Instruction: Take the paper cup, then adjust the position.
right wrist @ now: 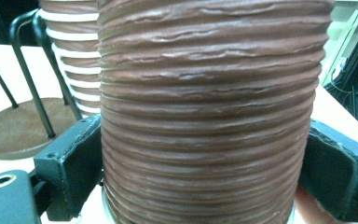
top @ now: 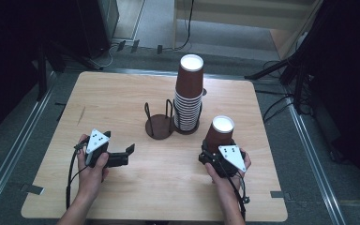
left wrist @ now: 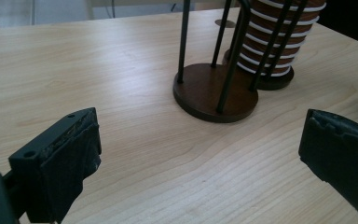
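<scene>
A brown ribbed paper cup [top: 221, 130] stands upside down at the table's front right, white bottom up. My right gripper [top: 217, 150] is shut on its lower part, one jaw on each side of the cup [right wrist: 209, 93]. A tall stack of the same cups [top: 189, 91] sits upside down in a wire holder at mid-table. Just left of it stands an empty wire holder [top: 159, 125] with a round brown base. My left gripper [top: 127, 154] is open at the front left with nothing between its jaws, and it points at the empty holder [left wrist: 214, 91].
The wooden table [top: 122, 93] has bare room on its left half and along the front. Black stands and cables [top: 281, 70] surround it on the floor. The cup stack [left wrist: 279, 42] is right behind the empty holder as the left gripper sees it.
</scene>
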Demonstrator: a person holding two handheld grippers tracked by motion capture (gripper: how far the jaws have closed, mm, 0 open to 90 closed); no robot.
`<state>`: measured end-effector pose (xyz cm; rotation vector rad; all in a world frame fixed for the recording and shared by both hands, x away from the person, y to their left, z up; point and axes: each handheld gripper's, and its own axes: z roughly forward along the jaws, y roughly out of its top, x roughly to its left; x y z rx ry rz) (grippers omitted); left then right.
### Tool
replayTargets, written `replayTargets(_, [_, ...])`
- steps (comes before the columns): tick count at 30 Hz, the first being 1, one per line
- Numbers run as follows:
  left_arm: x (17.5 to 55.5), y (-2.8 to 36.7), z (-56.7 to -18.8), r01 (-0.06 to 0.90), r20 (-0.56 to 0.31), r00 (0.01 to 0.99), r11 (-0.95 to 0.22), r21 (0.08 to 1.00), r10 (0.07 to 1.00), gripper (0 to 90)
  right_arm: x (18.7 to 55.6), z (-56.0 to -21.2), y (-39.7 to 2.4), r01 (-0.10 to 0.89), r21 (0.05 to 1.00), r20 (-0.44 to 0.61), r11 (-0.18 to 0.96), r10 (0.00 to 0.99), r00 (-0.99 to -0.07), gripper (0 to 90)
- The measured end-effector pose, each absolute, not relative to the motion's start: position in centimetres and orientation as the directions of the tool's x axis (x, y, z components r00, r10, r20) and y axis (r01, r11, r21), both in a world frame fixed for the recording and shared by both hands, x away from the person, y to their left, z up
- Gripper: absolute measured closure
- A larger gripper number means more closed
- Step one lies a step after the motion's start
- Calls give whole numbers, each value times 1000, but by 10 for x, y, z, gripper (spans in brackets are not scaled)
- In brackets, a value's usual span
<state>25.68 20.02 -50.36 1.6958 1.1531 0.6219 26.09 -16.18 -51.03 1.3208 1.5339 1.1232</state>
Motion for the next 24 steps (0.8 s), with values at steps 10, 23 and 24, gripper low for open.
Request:
replayTargets(10, [254,194,-498,406,-114,466,-97,909,878,0,259,-515,-151,272,956,-71,112,985,-154,86])
replayTargets(23, [249,175,-485,393,-140,546,-104,914,826,0,254,-521,-129,257,943,-161,210,967,-199,85])
replayTargets(24, [249,173,-485,392,-142,557,-108,914,819,0,254,-521,-128,255,943,-163,212,966,-200,85])
